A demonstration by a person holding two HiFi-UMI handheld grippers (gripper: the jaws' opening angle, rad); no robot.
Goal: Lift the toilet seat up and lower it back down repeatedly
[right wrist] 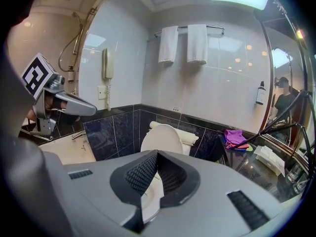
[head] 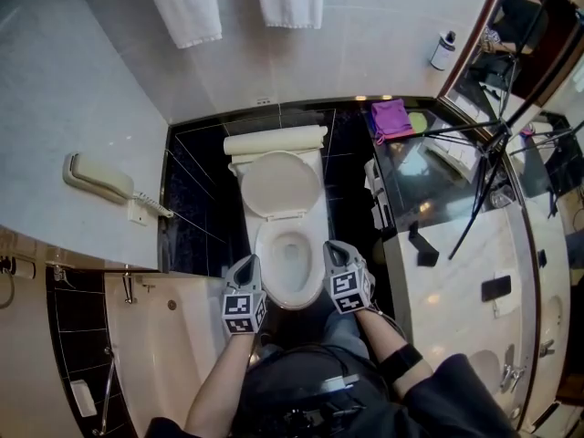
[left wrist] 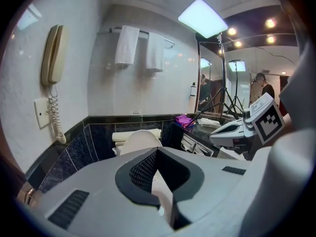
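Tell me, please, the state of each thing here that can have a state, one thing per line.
Toilet lid: raised, standing up in front of the tank.
Toilet bowl: uncovered.
Left gripper: shut, holding nothing.
Right gripper: shut, holding nothing.
Phone: hung up.
Towels: hanging over the rail.
Ceiling light: on.
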